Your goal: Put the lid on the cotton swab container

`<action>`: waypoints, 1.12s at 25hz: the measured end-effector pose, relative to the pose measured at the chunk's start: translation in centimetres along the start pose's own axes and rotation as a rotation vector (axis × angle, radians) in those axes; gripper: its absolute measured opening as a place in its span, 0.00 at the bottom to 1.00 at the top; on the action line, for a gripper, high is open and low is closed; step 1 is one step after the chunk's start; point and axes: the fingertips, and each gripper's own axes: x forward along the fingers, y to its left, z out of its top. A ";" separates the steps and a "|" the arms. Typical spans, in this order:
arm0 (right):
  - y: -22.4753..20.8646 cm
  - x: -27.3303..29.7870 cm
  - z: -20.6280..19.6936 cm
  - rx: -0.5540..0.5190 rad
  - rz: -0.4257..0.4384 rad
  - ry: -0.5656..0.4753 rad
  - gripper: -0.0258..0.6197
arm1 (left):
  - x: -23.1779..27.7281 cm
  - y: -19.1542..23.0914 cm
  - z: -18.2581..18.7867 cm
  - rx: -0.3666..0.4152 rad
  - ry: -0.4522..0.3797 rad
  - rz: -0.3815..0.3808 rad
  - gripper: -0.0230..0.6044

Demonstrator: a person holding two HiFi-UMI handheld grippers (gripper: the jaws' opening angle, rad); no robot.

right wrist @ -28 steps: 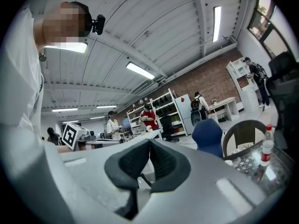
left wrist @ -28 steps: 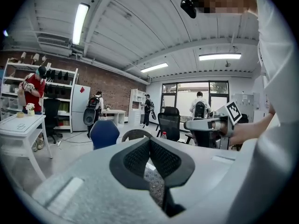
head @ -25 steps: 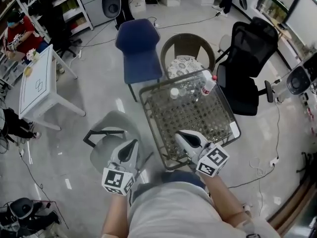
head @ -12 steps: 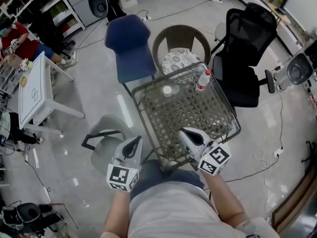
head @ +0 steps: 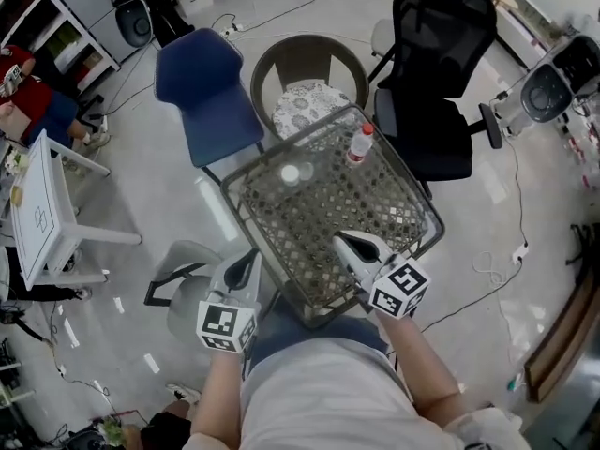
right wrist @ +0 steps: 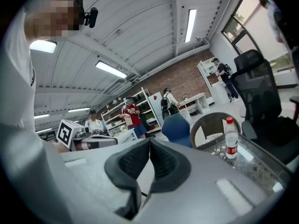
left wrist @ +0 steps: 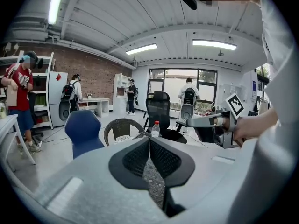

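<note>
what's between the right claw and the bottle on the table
Nothing but bare tabletop, as the head view shows, from the right claw to the bottle. A small white round thing sits left of that stretch.

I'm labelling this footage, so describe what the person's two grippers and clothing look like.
The left gripper and right gripper have pale grey, beak-shaped shells tapering forward. Black textured pads line the jaws. Each carries a cube with black-and-white square markers at its rear. The person wears a light grey top.
</note>
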 end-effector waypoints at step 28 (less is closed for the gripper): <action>-17.2 14.8 -7.1 0.192 -0.336 0.198 0.16 | 23.8 10.6 -11.9 -0.037 0.257 -0.325 0.32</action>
